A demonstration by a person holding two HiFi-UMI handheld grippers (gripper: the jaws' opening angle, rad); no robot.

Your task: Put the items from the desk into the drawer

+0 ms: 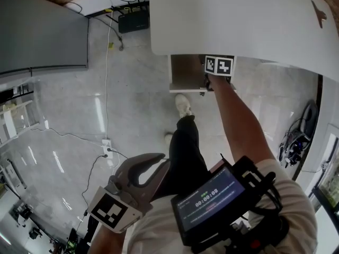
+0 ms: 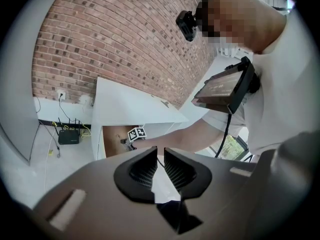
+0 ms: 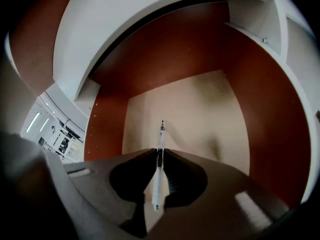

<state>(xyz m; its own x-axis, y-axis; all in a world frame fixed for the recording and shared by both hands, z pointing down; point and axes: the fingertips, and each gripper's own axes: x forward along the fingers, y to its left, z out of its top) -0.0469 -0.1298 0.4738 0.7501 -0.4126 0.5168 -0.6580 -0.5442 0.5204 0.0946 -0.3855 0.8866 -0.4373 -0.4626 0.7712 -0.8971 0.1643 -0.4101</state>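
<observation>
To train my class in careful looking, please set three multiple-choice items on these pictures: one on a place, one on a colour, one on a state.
1. Where does the right gripper point?
A. Into the open drawer under the desk
B. Up at a ceiling
C. Onto the desk's top

2. What colour are the drawer's side walls?
A. Blue
B. Reddish brown
C. Green

3. How do the right gripper's jaws stand?
A. Wide apart and empty
B. Shut on a cup
C. Shut on a pen

Key:
1 A: the right gripper view looks straight at the drawer's tan bottom.
2 B: the reddish-brown walls frame that bottom in the same view.
3 C: the pen sits clamped between the jaws.
</observation>
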